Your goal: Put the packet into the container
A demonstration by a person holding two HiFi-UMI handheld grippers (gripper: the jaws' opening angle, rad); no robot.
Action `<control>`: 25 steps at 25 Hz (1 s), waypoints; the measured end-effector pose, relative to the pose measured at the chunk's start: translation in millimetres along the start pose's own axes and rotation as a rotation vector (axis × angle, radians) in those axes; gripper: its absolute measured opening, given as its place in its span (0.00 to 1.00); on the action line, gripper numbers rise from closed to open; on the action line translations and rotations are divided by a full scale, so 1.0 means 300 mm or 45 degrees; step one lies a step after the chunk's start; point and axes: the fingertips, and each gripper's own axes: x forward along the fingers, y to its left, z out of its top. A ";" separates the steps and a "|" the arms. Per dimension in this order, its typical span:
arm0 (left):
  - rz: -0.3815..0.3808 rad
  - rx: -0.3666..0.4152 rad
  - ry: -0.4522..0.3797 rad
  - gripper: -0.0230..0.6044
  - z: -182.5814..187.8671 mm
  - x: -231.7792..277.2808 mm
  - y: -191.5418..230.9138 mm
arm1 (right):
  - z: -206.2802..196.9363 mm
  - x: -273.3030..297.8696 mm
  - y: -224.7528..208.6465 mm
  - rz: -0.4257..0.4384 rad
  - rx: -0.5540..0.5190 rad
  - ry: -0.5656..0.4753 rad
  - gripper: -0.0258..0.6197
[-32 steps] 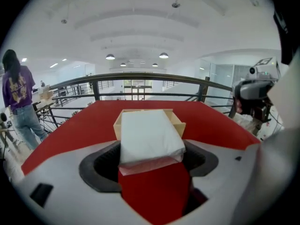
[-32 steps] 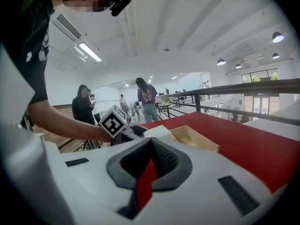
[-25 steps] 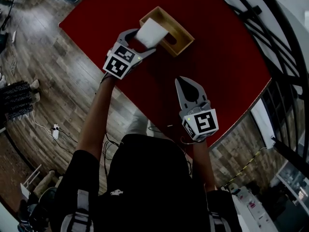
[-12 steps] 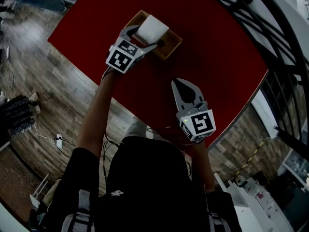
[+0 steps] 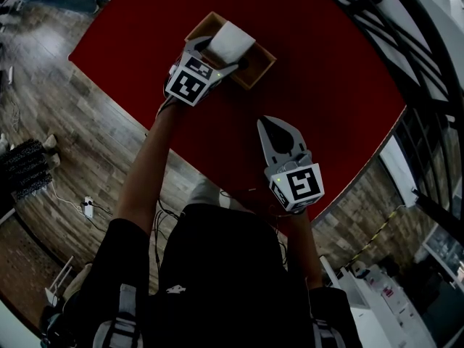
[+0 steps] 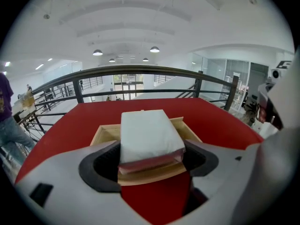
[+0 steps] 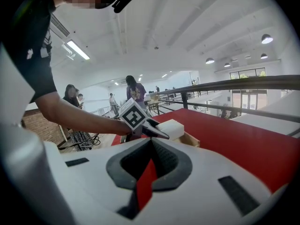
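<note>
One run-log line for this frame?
phase: placing | left gripper: shut on white soft rectangular packet | packet: over open wooden box container, not released | right gripper: shut, empty, above red table

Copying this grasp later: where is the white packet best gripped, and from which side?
Pinch the packet by its long sides at the near end, from that end, as the left gripper does: flat and narrow, it fits the jaws, far end free over the wooden container.

The container stands on the table, toward its far left part. The packet lies over the container, between the left gripper's jaws. The right gripper is over the table's near part, right of the container and well apart from it.
</note>
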 end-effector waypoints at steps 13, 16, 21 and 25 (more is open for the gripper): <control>-0.028 -0.040 0.015 0.69 -0.031 0.045 -0.002 | -0.024 -0.006 -0.038 -0.012 0.004 0.014 0.07; -0.055 -0.106 -0.053 0.75 -0.009 0.026 -0.007 | -0.020 0.000 -0.035 -0.007 0.005 0.008 0.07; -0.077 -0.195 -0.161 0.82 0.034 -0.041 -0.012 | -0.018 -0.005 -0.026 -0.001 -0.003 0.010 0.07; -0.108 -0.216 -0.232 0.81 0.056 -0.110 -0.034 | 0.010 0.001 -0.008 0.013 -0.018 -0.012 0.07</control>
